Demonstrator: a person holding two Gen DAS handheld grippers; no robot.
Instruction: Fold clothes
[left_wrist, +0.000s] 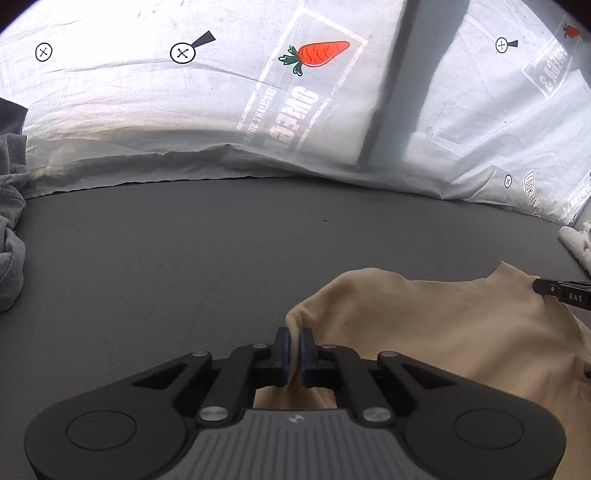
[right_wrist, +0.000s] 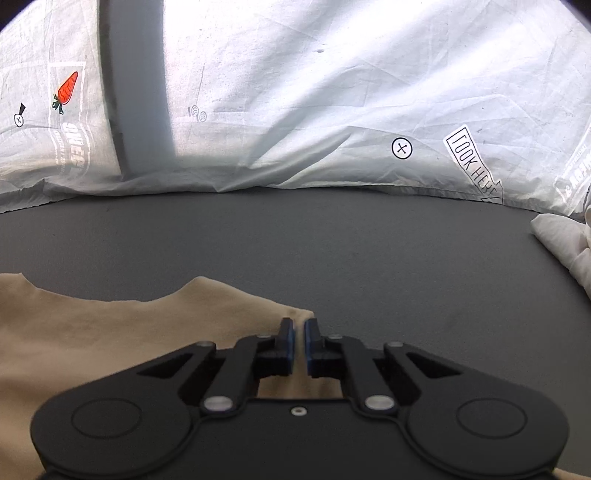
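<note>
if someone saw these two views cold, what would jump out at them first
Probably the beige garment low on the dark table, pinched at one edge by the left gripper and at another by the right gripper. Next, the bright orange carrot print on the white sheet hung behind the table. Crumpled grey clothing sits at the table's left edge, and a white cloth at its right.

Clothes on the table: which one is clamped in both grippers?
The beige garment: the left gripper and right gripper each pinch its edge. The grey garment and white garment lie untouched at the sides.
</note>
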